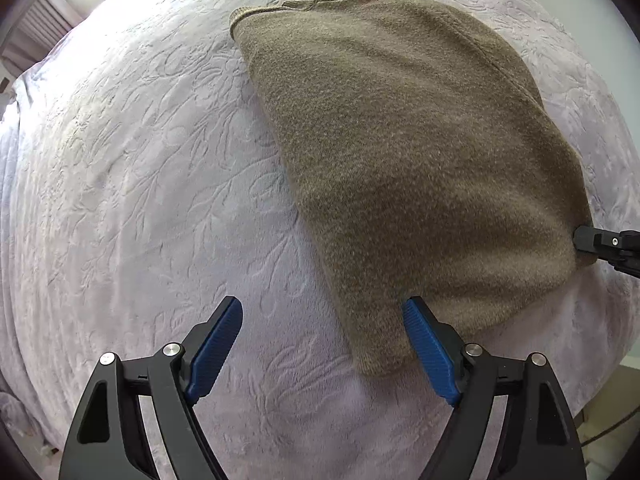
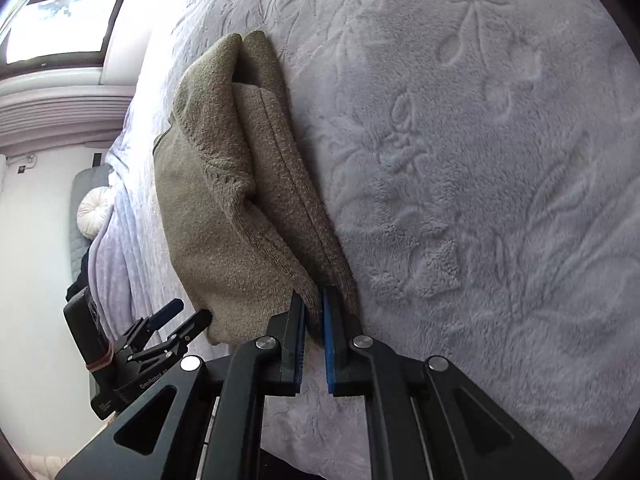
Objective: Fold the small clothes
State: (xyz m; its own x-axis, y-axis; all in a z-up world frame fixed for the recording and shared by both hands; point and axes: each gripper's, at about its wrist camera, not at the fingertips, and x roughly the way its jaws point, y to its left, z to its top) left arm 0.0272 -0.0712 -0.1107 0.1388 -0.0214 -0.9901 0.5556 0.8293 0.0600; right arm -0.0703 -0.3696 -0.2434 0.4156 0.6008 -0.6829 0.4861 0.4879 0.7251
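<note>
A brown fuzzy knit garment [image 1: 404, 152] lies folded on a lavender embossed blanket [image 1: 132, 184]. My left gripper [image 1: 322, 304] points down over the garment's near corner. It is open, with one blue pad over the blanket and the other at the knit's edge, and nothing is pinched. My right gripper [image 2: 314, 294] is shut on the garment's [image 2: 224, 200] layered corner, and brown fabric shows between its blue pads. In the left wrist view the right gripper [image 1: 588, 240] bites the knit's right edge. The right wrist view shows the open left gripper [image 2: 191, 310] beside the garment.
The blanket [image 2: 480, 160] covers a bed and stretches wide on both sides of the garment. A window [image 2: 60, 12] and a white round cushion [image 2: 94, 210] lie beyond the bed's far side. The bed's edge drops off at lower right [image 1: 600, 360].
</note>
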